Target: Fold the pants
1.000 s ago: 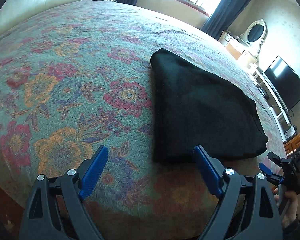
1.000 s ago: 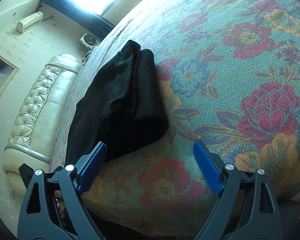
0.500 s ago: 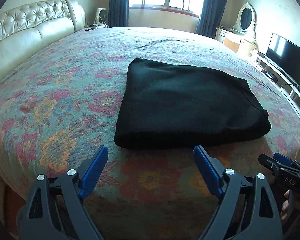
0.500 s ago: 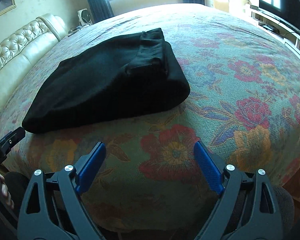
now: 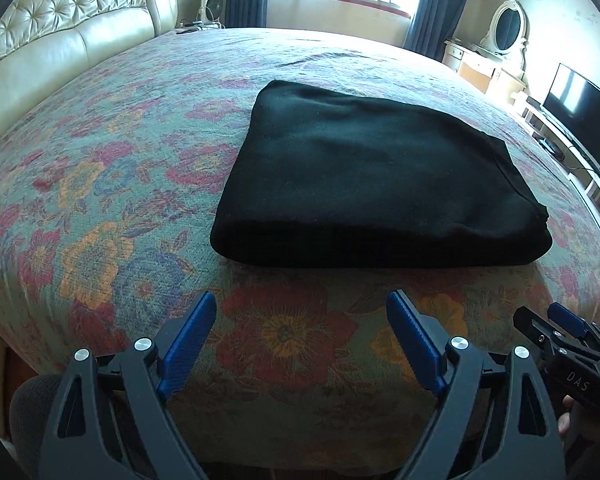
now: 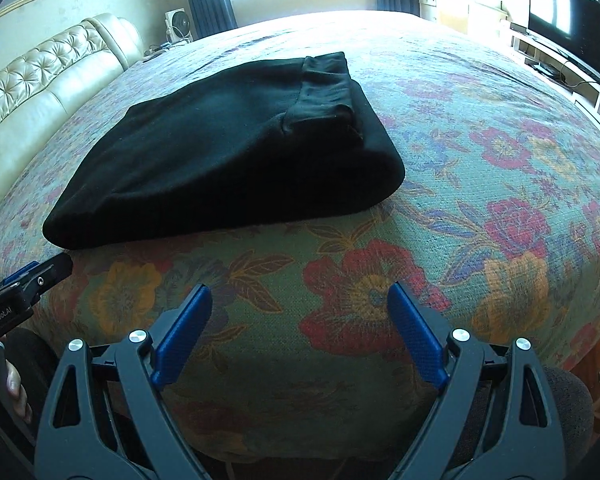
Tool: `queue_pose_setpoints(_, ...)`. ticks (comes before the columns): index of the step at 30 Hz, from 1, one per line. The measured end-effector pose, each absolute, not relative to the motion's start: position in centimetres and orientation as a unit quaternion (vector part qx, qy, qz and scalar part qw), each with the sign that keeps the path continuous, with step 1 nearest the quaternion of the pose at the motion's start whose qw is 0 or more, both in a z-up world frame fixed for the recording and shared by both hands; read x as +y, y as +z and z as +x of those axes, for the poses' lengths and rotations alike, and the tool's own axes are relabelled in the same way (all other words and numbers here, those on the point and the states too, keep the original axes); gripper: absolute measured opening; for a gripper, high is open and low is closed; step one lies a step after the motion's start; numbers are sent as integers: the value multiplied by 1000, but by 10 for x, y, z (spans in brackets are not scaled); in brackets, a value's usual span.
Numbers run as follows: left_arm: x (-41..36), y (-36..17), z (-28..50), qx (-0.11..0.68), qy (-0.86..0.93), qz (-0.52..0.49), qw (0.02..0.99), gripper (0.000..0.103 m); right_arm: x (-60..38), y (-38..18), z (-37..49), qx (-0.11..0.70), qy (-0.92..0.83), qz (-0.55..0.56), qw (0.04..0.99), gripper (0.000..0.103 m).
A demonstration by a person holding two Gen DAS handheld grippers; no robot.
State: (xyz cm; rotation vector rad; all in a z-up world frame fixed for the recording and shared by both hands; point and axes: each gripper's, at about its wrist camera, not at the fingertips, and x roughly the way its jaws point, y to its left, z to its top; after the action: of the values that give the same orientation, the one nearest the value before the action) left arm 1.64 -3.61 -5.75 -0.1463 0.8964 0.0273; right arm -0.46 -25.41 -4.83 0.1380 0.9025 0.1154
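Through the left wrist view, your left gripper hangs off the near edge of the bed with its blue pads spread wide and nothing between them, and the black pants lie ahead of it as a flat, thick rectangle on the floral bedspread, near the foot of the bed. From here the bundle looks finished: the near fold is a smooth rounded edge, so if you judge the fold done, leave both tools clear of the cloth and do not drag a pad across it. The right gripper shows at the lower right corner of this view, also off the fabric. Through the right wrist view, your right gripper is likewise wide apart and empty, pointing at the bedspread well to the right of the pants. This side shows what the other hides: the waistband lies doubled on top at the far right corner, with a small loose lip. If you want a tidier stack, pinch only that lip and lay it flat, moving slowly so the layers beneath do not slide. The cream headboard and the television stand well apart from the work.
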Motion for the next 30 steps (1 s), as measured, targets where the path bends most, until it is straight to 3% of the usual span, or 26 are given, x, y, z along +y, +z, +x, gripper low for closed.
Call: queue_pose_setpoints(30,-45,-59,19,427,4,-62,902,87,-249,-52,-4,437,59,68,895,90)
